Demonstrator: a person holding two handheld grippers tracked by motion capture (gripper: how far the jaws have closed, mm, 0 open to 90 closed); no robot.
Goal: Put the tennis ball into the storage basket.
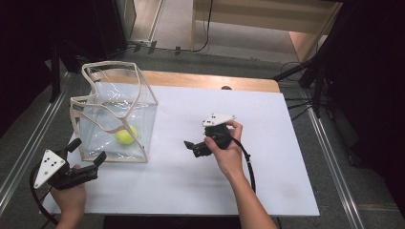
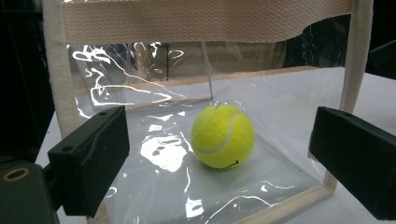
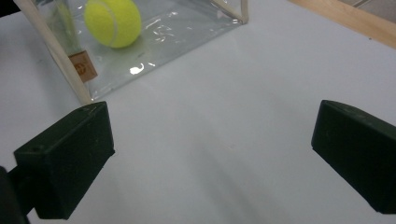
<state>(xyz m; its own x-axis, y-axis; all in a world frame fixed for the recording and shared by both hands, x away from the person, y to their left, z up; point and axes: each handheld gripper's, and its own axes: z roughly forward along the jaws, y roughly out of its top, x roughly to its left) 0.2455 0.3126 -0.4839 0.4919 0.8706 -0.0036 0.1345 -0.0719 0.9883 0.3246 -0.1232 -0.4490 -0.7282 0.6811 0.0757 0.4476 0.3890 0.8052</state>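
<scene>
Bright overhead light on a white surface [image 1: 267, 157], dark surroundings

Glare streaks the clear bag [image 2: 154, 154] walls in white; the tennis ball [image 2: 223, 136] stays sharp, while the near black jaws blur in both gripper views. Shadows under them fall soft and faint. The high view's corners sink into near black.

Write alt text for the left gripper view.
A yellow tennis ball sits inside a clear plastic bag with cream webbing trim, on a white table. The left gripper faces it, jaws open, touching nothing.
</scene>
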